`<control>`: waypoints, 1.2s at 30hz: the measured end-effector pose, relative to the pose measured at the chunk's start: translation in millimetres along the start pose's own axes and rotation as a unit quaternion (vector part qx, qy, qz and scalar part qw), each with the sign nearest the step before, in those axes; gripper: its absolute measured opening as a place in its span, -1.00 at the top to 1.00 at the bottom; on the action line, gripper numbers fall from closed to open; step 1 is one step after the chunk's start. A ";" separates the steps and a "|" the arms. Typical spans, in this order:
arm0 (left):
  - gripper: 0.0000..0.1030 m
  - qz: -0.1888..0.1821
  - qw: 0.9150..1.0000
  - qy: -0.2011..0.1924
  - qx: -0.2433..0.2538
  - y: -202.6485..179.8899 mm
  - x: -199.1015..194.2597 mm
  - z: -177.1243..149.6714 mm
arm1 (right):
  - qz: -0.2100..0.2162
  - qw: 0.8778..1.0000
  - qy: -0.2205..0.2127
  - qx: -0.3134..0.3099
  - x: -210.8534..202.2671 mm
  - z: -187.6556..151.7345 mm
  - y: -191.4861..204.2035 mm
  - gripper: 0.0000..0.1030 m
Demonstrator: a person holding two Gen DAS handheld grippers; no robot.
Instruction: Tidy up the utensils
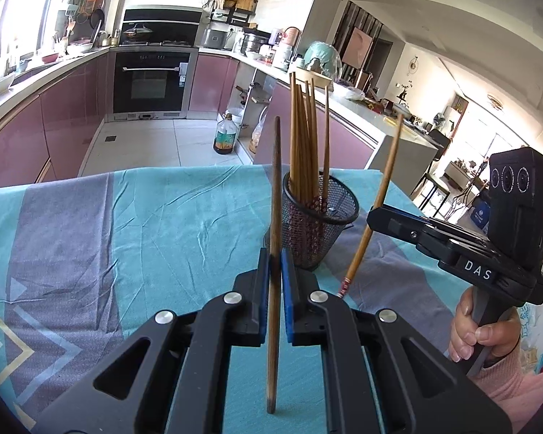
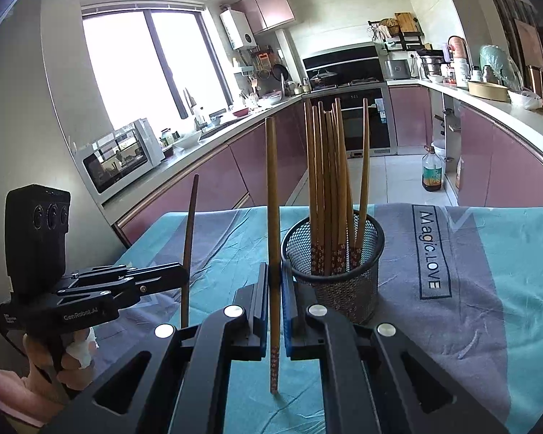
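Observation:
A black mesh holder stands on the table with several brown chopsticks upright in it. My left gripper is shut on a dark brown chopstick, held upright just left of the holder. My right gripper is shut on a lighter chopstick whose patterned end points down. That chopstick is close to the holder and leans slightly. Both chopsticks hang above the cloth, outside the holder.
A teal and grey cloth covers the table, whose far edge lies just behind the holder. Beyond are purple kitchen cabinets, an oven and an oil bottle on the floor. A hand grips the right tool's handle.

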State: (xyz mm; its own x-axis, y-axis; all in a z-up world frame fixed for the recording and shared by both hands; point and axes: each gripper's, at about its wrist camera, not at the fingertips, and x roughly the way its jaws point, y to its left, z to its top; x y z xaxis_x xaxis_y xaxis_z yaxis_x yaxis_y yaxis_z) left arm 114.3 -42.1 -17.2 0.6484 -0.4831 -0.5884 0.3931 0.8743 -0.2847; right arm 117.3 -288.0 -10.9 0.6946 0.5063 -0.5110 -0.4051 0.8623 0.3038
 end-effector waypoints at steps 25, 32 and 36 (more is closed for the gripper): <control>0.86 -0.019 0.999 -0.045 0.020 -20.0 -18.3 29.7 | -0.002 0.999 -0.050 -0.012 -26.6 31.7 -4.9 0.89; 0.87 -0.020 0.998 -0.049 0.030 -22.9 -14.1 38.7 | -0.005 0.998 -0.060 -0.021 -32.7 38.9 -3.2 0.89; 0.87 -0.021 0.998 -0.052 0.034 -25.2 -16.1 39.8 | -0.006 0.998 -0.066 -0.022 -36.5 42.8 -4.2 0.89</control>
State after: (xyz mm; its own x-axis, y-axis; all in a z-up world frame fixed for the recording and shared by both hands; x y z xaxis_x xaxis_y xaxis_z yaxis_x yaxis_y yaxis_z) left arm 119.9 -58.3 29.6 0.6938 -0.5244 -0.4936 0.4618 0.8499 -0.2539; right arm 119.1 -310.2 40.9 0.7707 0.4931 -0.4037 -0.4198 0.8694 0.2605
